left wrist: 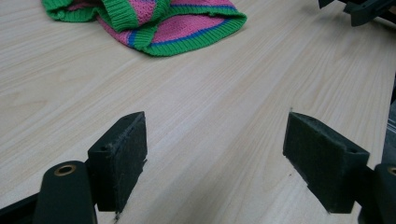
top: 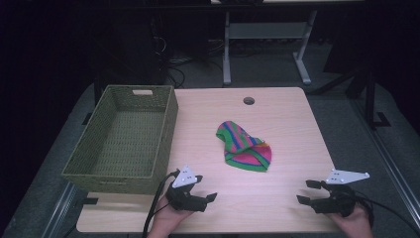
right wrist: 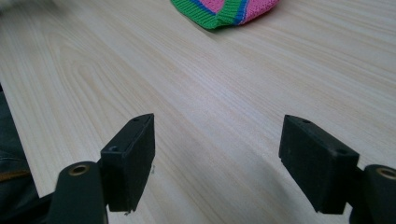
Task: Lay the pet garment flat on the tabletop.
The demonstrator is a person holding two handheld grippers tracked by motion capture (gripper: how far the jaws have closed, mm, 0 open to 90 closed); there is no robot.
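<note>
A striped knit hat (top: 243, 147), pink with green, blue and orange bands, lies crumpled near the middle of the wooden bench (top: 277, 208). The left tool (top: 202, 191) sits at about 7 o'clock from the hat, near the bench's front edge, its jaws spread wide with nothing between them. The right tool (top: 307, 191) rests at about 4 o'clock from the hat, well apart from it, jaws likewise spread and empty. A green woven basket (top: 163, 136) stands at 9 o'clock from the hat, along the bench's left side, just beside the left tool.
</note>
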